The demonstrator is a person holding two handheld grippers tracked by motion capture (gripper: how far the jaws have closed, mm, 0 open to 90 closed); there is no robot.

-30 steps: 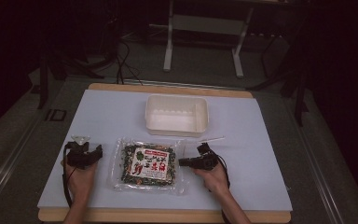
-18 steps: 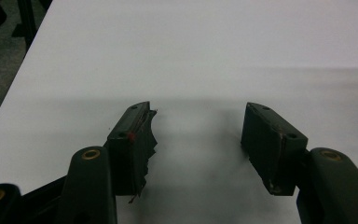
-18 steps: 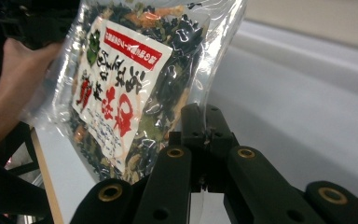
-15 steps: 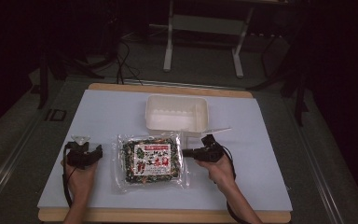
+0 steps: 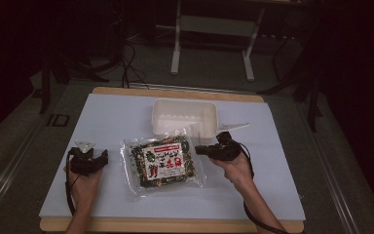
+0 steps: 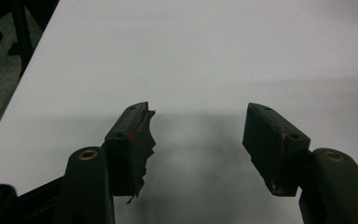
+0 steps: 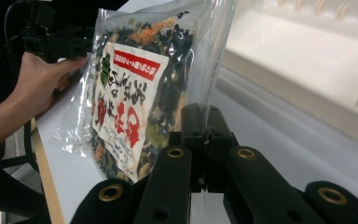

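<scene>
A clear bag of dried vegetables (image 5: pixel 163 161) with a red and white label lies on the white table sheet, its right edge raised. My right gripper (image 5: pixel 199 150) is shut on that edge. In the right gripper view the closed jaws (image 7: pixel 205 135) pinch the bag's clear border, and the bag (image 7: pixel 135 93) stands tilted up in front of them. My left gripper (image 5: pixel 90 157) rests left of the bag, apart from it. Its jaws (image 6: pixel 198 135) stand open over bare table, have just been opening, and hold nothing. The left gripper (image 7: pixel 60 42) also appears beyond the bag in the right gripper view.
An empty white tray (image 5: pixel 185 102) sits just behind the bag, and its long wall (image 7: pixel 307 60) is close on the right. A thin white strip (image 5: pixel 233 127) lies right of the tray. The table's wooden edge (image 5: pixel 175 225) runs along the front.
My right gripper has risen with the bag's right edge, tilting the bag up and shifting it a little toward the tray. The left hand has stayed put.
</scene>
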